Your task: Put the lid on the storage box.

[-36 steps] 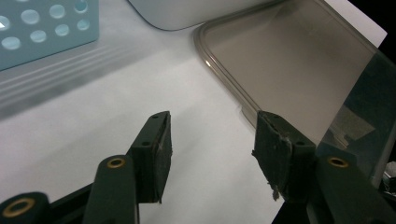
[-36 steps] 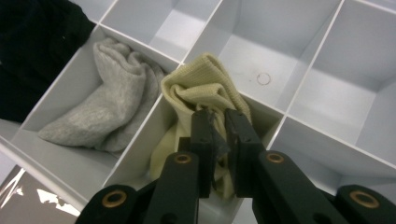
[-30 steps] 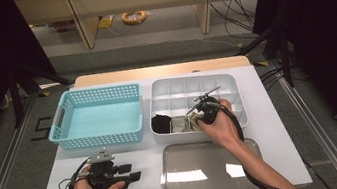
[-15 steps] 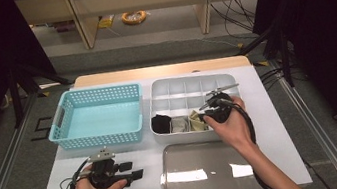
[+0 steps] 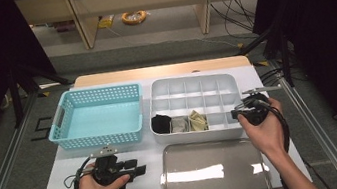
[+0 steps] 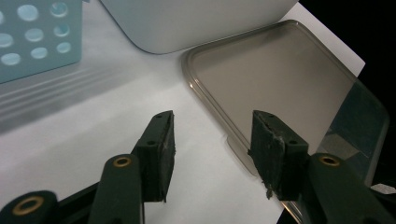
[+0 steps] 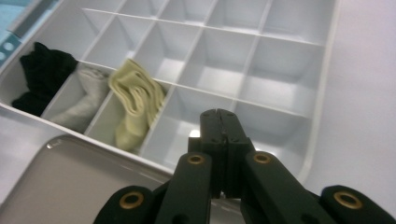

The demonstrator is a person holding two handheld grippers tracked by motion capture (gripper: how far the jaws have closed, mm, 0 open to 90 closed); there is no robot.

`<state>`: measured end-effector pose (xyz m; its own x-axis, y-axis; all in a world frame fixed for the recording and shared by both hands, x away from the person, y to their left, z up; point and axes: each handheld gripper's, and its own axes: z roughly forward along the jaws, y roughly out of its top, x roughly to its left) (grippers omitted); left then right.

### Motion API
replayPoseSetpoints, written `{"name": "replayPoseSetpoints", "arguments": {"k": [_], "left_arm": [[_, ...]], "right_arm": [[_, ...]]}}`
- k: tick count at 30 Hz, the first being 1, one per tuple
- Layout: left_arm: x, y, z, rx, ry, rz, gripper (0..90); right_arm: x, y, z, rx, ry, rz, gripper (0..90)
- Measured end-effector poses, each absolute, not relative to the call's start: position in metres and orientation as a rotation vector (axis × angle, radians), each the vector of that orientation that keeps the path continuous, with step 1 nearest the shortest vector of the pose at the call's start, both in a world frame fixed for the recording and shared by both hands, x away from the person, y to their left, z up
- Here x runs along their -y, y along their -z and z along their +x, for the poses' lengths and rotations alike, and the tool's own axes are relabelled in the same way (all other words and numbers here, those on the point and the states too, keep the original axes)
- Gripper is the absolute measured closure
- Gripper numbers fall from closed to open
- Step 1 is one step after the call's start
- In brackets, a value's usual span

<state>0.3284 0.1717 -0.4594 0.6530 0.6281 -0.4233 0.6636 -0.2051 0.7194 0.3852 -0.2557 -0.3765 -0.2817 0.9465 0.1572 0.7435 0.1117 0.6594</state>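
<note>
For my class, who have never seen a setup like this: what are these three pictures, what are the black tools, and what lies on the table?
A person sits at a table holding a hand-held gripper in each hand; each is a black two-jaw clamp with its own small camera. The high view looks down from above: the left gripper is near the bottom left, the right gripper at the right. The other two pictures come from those small cameras, looking along the jaws.

On the white table lie a blue basket, a white divided tray and a clear lid in front of the tray. Three tray compartments in its near row hold folded cloths: a black cloth, a grey cloth and a yellow cloth.

Nothing is held: the left gripper's jaws are apart near the lid's edge, and the right gripper's are shut, empty, above the tray.
</note>
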Motion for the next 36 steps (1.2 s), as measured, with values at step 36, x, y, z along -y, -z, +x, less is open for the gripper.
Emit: {"name": "replayPoseSetpoints", "arguments": {"k": [36], "left_arm": [[-0.154,0.467,0.331,-1.007,0.103,1.949,48.3]], "right_arm": [[0.326,0.442,0.341,-2.132,-0.624,2.197,90.0]]}}
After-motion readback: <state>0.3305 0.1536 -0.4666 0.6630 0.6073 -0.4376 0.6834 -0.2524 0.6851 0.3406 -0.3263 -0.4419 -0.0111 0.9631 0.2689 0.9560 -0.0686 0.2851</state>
